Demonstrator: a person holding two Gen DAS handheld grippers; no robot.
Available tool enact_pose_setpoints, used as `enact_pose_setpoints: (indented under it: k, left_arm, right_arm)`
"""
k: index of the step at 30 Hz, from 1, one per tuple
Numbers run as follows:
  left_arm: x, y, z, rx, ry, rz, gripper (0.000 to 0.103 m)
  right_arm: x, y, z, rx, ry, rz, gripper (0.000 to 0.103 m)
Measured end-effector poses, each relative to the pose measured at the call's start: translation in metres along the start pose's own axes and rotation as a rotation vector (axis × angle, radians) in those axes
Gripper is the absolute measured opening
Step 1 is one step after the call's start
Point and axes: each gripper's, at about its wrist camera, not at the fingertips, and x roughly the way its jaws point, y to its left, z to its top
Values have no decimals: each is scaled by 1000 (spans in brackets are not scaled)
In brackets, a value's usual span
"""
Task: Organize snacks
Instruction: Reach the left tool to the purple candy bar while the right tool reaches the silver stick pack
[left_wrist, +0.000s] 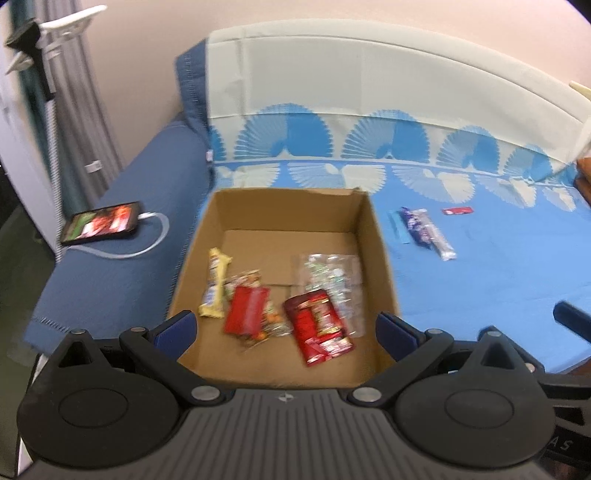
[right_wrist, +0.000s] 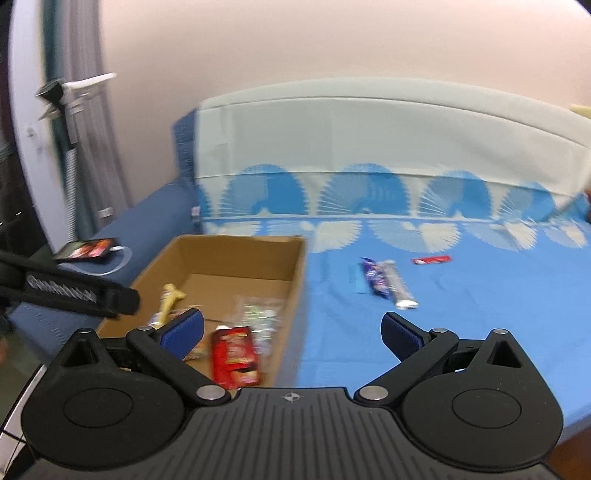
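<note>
Blue bedding covers the bed (left_wrist: 480, 280) that carries everything, and a cardboard box (left_wrist: 373, 236) sits on it directly ahead of the left claw (left_wrist: 284, 332), whose jaws are spread wide and hold nothing. Inside the box, just beyond those jaws, lie a dark red packet (left_wrist: 317, 332), a brighter red packet (left_wrist: 245, 308), a clear crinkly bag (left_wrist: 330, 275) and a pale yellow bar (left_wrist: 216, 284). The right claw (right_wrist: 291, 336) is equally wide open and empty, with the box wall off its left finger and open sheet straight ahead. Ahead of it and slightly to the right, well clear of the box, three snacks remain on the sheet: a silver tube (right_wrist: 399, 284) lying touching a purple wrapper (right_wrist: 375, 277), and farther back to the right a small red bar (right_wrist: 432, 260). A light blue strip (right_wrist: 355, 280) beside the purple wrapper is too blurred to identify. The tube and wrapper run lengthwise away from the right claw, tilted a little rightward, so jaws closing sideways would likely cross their narrow width. The right claw looks much the nearer of the two.
</note>
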Motion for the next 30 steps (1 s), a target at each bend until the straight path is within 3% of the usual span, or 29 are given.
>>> enact_pose_setpoints:
  k: [7,12,15,20,25,30]
  left_arm:
    - [38,-48,51,29,53,-79,103]
    - [69,-79,86,48,61,-70,103]
    - [86,-84,103,38,66,-52,103]
    - [116,-70,122,1,85,22,103]
    - [144,-49,130,-30,120,103,103]
    - [164,-50,145,-38,110,108,103]
  right_arm:
    - [24,-77,-3,110,23,-146,102]
    - [70,-125,-3,120,28,-205,102]
    - [120,-148,-2,77,41,-220,102]
    - [226,-179,1,19,142,-193,102]
    - [320,-180,1,-93,206,-190,102]
    - [387,-189,0,-96,270,-166,102]
